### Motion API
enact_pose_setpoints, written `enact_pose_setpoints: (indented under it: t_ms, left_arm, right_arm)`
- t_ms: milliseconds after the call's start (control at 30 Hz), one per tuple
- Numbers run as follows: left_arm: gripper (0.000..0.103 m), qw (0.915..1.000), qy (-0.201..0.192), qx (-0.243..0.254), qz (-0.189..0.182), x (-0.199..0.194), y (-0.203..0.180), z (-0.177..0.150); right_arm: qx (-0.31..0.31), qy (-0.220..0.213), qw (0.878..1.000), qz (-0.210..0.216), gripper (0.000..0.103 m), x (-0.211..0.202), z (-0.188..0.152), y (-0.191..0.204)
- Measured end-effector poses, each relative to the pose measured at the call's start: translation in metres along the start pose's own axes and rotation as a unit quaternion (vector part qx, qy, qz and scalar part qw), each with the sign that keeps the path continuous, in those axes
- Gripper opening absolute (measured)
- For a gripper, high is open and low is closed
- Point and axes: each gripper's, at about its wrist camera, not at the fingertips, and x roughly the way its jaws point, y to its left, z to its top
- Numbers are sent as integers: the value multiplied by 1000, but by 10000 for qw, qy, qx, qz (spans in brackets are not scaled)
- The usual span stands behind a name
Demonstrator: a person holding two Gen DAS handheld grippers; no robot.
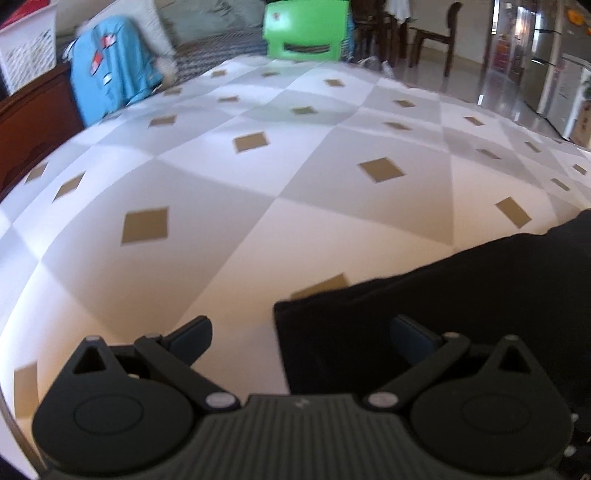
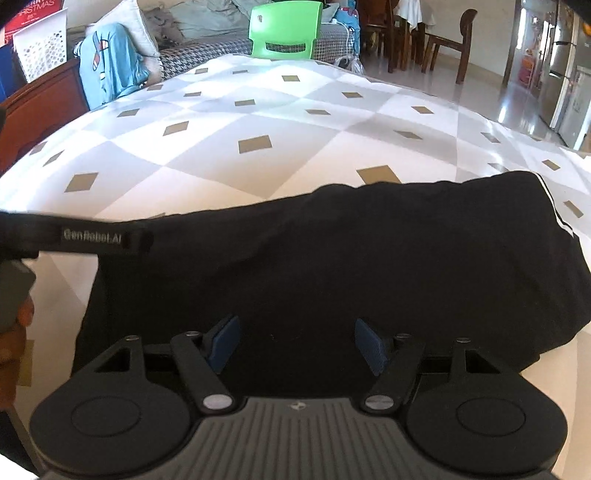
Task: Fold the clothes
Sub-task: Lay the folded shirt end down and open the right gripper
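Note:
A black garment (image 2: 332, 266) with a thin white stripe at its right end lies folded on the table's checked cloth (image 2: 229, 122). In the left wrist view the garment (image 1: 461, 295) fills the lower right, its left edge lying between my fingers. My left gripper (image 1: 301, 336) is open wide, its right finger over the garment and its left finger over bare cloth. My right gripper (image 2: 297, 341) is open above the garment's near edge, holding nothing. The other hand-held gripper's strap (image 2: 92, 236) shows at the left of the right wrist view.
A green plastic chair (image 2: 282, 31) stands beyond the table's far edge. A blue patterned garment (image 2: 110, 62) hangs at the far left by a sofa with cushions. A white laundry basket (image 2: 40, 44) sits on a wooden unit at left. Dining chairs (image 2: 447, 40) stand at back right.

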Motion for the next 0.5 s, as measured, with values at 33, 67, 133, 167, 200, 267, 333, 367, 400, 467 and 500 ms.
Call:
enact_pose_setpoints:
  t_ms: [33, 67, 133, 167, 200, 267, 333, 367, 400, 467, 500]
  left_arm:
    - [103, 10000, 35, 61, -47, 2, -3, 1]
    - [103, 9999, 80, 105, -96, 4, -6, 1]
    - [103, 9994, 127, 238, -200, 9, -14, 2]
    - [103, 9991, 143, 349, -214, 11, -18, 2]
    - [103, 9984, 174, 492, -198, 15, -24, 2]
    - [103, 9977, 133, 644, -157, 20, -29, 2]
    - [103, 9981, 132, 585, -156, 24, -29, 6]
    - [103, 9984, 159, 527, -154, 26, -27, 8]
    - [103, 9987, 169, 474, -123, 29, -25, 11]
    - [103, 9992, 144, 378, 24, 34, -21, 16]
    - [103, 9993, 141, 336, 74, 37, -18, 19]
  right_arm:
    - [-3, 24, 10000, -13, 68, 2, -1, -1]
    - [-17, 34, 10000, -33, 68, 3, -2, -1]
    - [-55, 0, 10000, -61, 68, 4, -4, -1]
    - [-66, 3, 10000, -73, 68, 4, -4, 0]
    - [-61, 5, 10000, -79, 68, 4, -4, 0]
    - [-37, -7, 10000, -82, 69, 3, -5, 0]
    - [-29, -15, 10000, -94, 69, 3, -5, 1]
    - [-21, -19, 9999, -98, 70, 3, -5, 1]
    - [-13, -23, 9999, -101, 70, 3, -6, 1]
    - [-17, -26, 9999, -100, 70, 4, -6, 2]
    - [-24, -27, 9999, -97, 70, 4, -6, 2]
